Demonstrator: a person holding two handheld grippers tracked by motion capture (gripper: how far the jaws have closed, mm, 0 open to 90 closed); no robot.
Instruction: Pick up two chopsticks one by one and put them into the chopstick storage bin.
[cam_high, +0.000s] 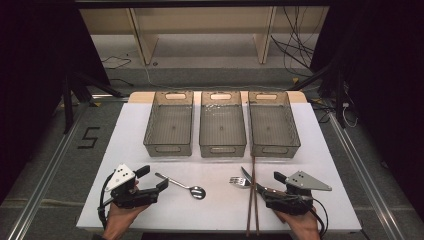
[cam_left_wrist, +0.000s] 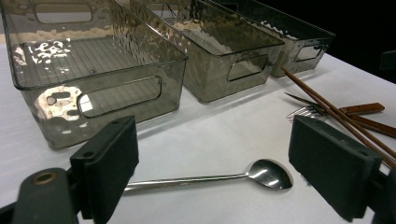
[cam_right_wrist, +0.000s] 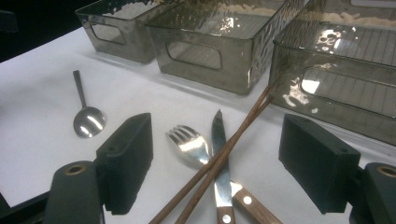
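Note:
A steel spoon (cam_high: 184, 186) lies on the white table top (cam_high: 215, 212), just right of my left gripper (cam_high: 152, 178). That gripper rests low with its jaws open and nothing between them. In the left gripper view the spoon (cam_left_wrist: 268, 172) lies just ahead of the left gripper (cam_left_wrist: 212, 140). A fork (cam_high: 239, 181), a wooden-handled knife (cam_high: 248, 177) and a pair of brown chopsticks (cam_high: 253, 200) lie crossed in a heap left of my right gripper (cam_high: 270, 184), which is open and empty. The right gripper (cam_right_wrist: 215, 140) looks over the fork (cam_right_wrist: 189, 142), knife (cam_right_wrist: 219, 135) and chopsticks (cam_right_wrist: 243, 126).
Three empty smoky clear bins stand side by side at the back of the table: left (cam_high: 169, 125), middle (cam_high: 222, 125), right (cam_high: 273, 125). The chopstick tips reach the right bin's front wall. Dark floor, rails and cables surround the table.

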